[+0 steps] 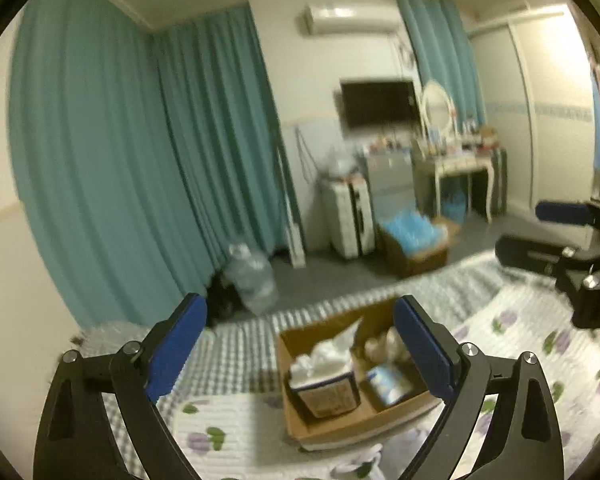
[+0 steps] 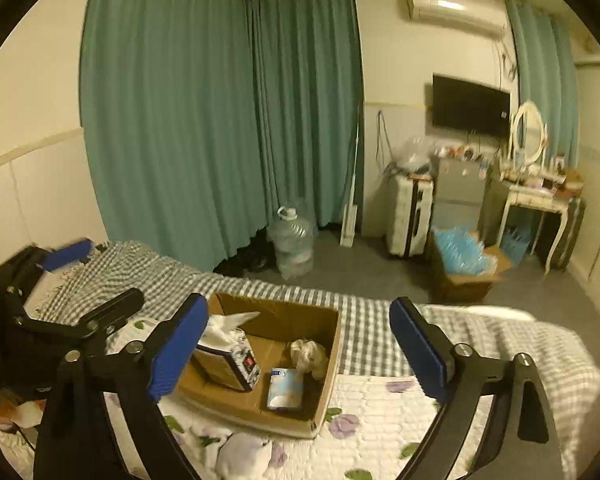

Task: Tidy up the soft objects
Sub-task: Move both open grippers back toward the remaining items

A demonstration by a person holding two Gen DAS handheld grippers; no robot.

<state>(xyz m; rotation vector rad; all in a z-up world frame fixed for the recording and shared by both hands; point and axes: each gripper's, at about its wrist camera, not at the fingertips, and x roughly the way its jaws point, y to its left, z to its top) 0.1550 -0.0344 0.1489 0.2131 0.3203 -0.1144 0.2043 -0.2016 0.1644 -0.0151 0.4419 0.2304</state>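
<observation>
Right wrist view: right tool [image 2: 296, 344] wide open, empty; left tool [image 1: 300, 346] likewise. White soft bundle [image 2: 242, 454] at bottom centre on the bed [image 2: 380, 420], just outside the box [image 2: 324, 396]. Likely next pick: come down over it, pinch mid-bulk, lift clear of the rim. Box, centre frame, holds a tissue pack [image 2: 228, 356], blue packet [image 2: 285, 394] and crumpled cloth [image 2: 309, 354].
</observation>
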